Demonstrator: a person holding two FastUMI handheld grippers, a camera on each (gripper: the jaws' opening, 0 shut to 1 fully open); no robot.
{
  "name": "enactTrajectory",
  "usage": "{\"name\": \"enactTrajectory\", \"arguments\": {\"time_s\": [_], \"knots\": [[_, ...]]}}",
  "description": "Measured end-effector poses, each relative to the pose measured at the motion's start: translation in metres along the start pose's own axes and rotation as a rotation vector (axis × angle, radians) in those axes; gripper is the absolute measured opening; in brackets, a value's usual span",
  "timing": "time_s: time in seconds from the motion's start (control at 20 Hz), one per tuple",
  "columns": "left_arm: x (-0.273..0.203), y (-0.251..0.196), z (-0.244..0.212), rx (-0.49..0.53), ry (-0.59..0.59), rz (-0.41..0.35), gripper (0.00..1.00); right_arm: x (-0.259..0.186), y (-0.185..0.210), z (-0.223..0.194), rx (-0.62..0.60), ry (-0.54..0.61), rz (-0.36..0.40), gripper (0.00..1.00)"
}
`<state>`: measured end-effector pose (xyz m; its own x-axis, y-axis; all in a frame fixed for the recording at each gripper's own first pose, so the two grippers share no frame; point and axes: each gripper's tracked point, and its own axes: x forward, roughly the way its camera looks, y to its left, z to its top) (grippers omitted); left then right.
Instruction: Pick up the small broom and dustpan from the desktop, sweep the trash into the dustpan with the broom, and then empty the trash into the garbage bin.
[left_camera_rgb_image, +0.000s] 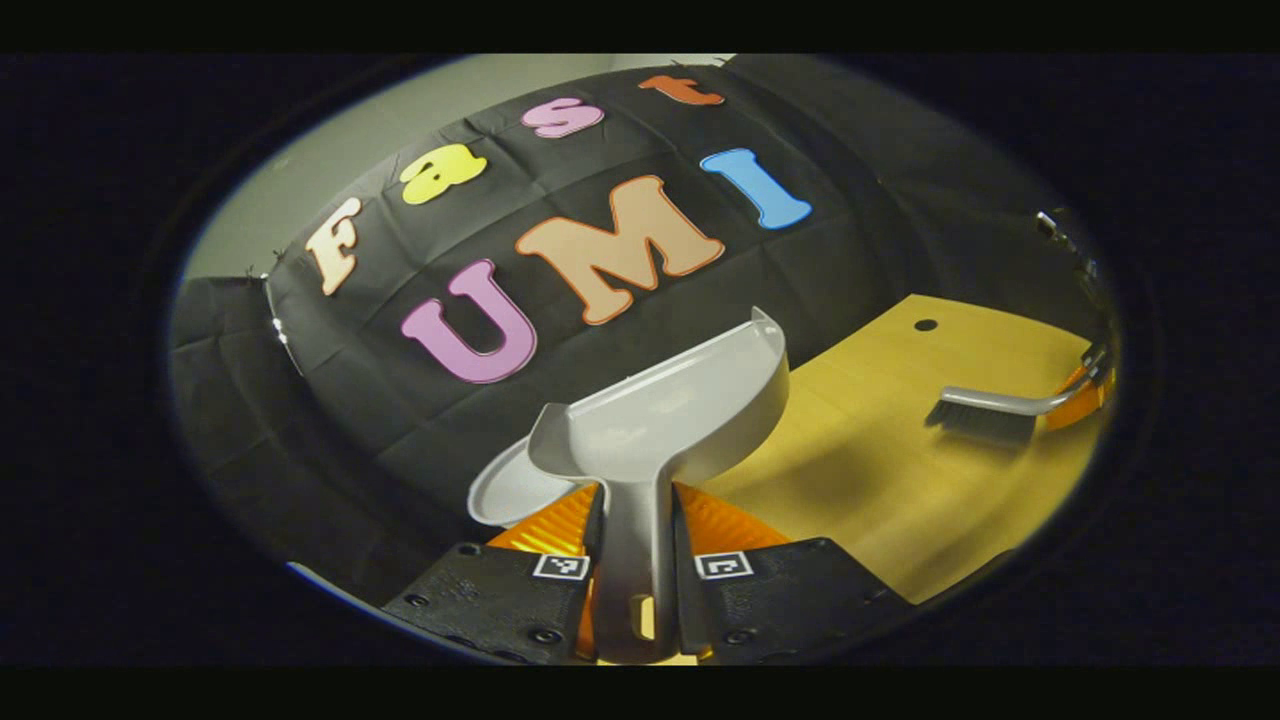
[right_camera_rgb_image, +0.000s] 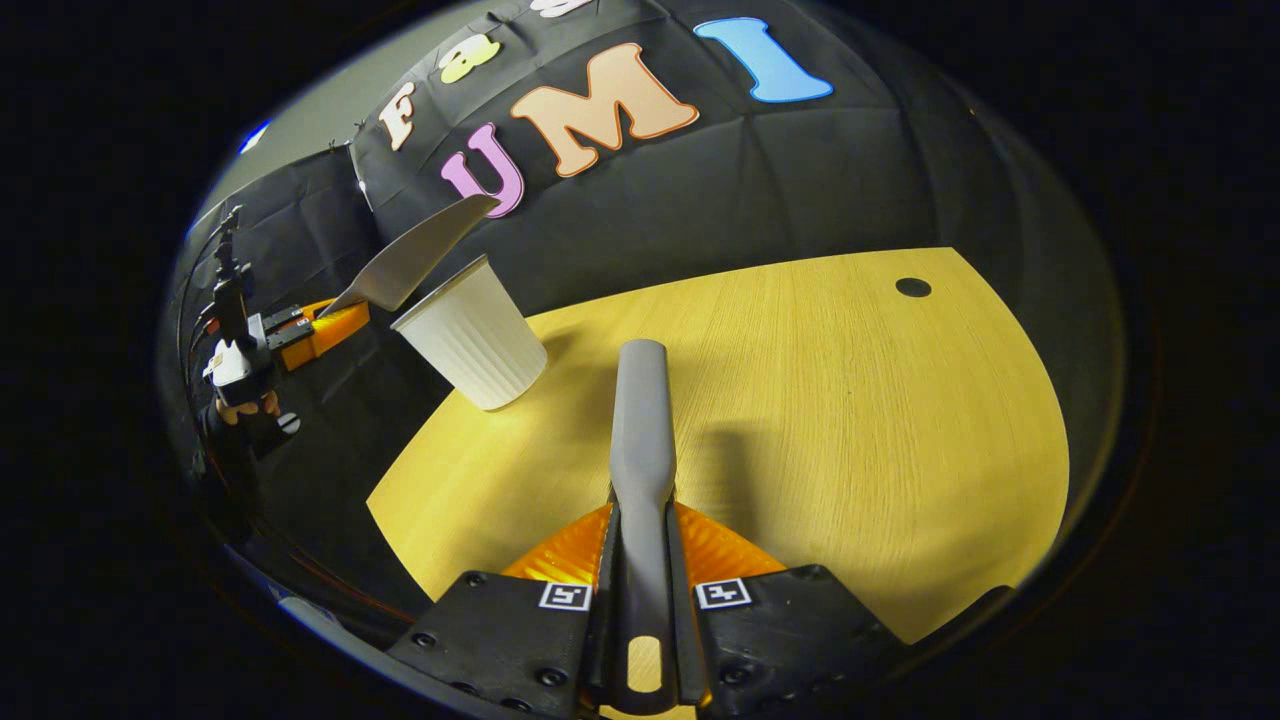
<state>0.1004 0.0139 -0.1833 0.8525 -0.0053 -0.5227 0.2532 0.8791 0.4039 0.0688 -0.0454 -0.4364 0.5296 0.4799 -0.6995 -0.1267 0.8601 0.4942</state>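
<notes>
Left fingers (left_camera_rgb_image: 600, 520) clamp the dustpan (left_camera_rgb_image: 670, 410) handle; right fingers (right_camera_rgb_image: 610, 545) clamp the broom (right_camera_rgb_image: 642, 430).

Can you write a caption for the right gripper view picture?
Right gripper holds the broom over the table, near a paper cup.

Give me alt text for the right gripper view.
The right gripper is shut on the broom handle, held over the wooden desktop. At left a white paper cup stands at the desk edge, the dustpan tilted above it.
</notes>
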Motion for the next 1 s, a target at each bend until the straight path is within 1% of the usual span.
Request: {"name": "enactTrajectory", "arguments": {"time_s": [0.2, 0.3, 0.4, 0.45, 0.5, 0.6, 0.65, 0.75, 0.85, 1.0], "knots": [[-0.005, -0.043, -0.023, -0.085, 0.048, -0.07, 0.24, 0.0, 0.003, 0.002, -0.007, -0.003, -0.008, 0.22], [-0.005, -0.063, -0.039, -0.105, 0.084, -0.096, 0.24, 0.003, 0.003, -0.001, -0.018, 0.004, -0.018, 0.22], [-0.007, -0.079, -0.064, -0.078, 0.127, -0.096, 0.24, 0.008, 0.002, -0.011, -0.03, 0.026, -0.029, 0.22], [-0.008, -0.087, -0.078, -0.072, 0.147, -0.106, 0.24, 0.012, 0.001, -0.015, -0.039, 0.039, -0.034, 0.19], [-0.007, -0.095, -0.092, -0.069, 0.176, -0.118, 0.24, 0.016, 0.001, -0.016, -0.05, 0.052, -0.041, 0.22], [-0.003, -0.105, -0.116, -0.069, 0.232, -0.139, 0.23, 0.023, 0.002, -0.024, -0.067, 0.081, -0.051, 0.23], [-0.006, -0.113, -0.129, -0.067, 0.257, -0.148, 0.24, 0.027, 0.001, -0.026, -0.073, 0.092, -0.055, 0.23], [-0.012, -0.125, -0.152, -0.05, 0.299, -0.15, 0.25, 0.033, -0.001, -0.032, -0.081, 0.113, -0.065, 0.22], [-0.015, -0.128, -0.171, -0.031, 0.333, -0.146, 0.24, 0.038, -0.005, -0.038, -0.099, 0.134, -0.084, 0.22], [-0.012, -0.13, -0.19, -0.022, 0.372, -0.144, 0.24, 0.039, -0.001, -0.034, -0.121, 0.159, -0.121, 0.22]]}}
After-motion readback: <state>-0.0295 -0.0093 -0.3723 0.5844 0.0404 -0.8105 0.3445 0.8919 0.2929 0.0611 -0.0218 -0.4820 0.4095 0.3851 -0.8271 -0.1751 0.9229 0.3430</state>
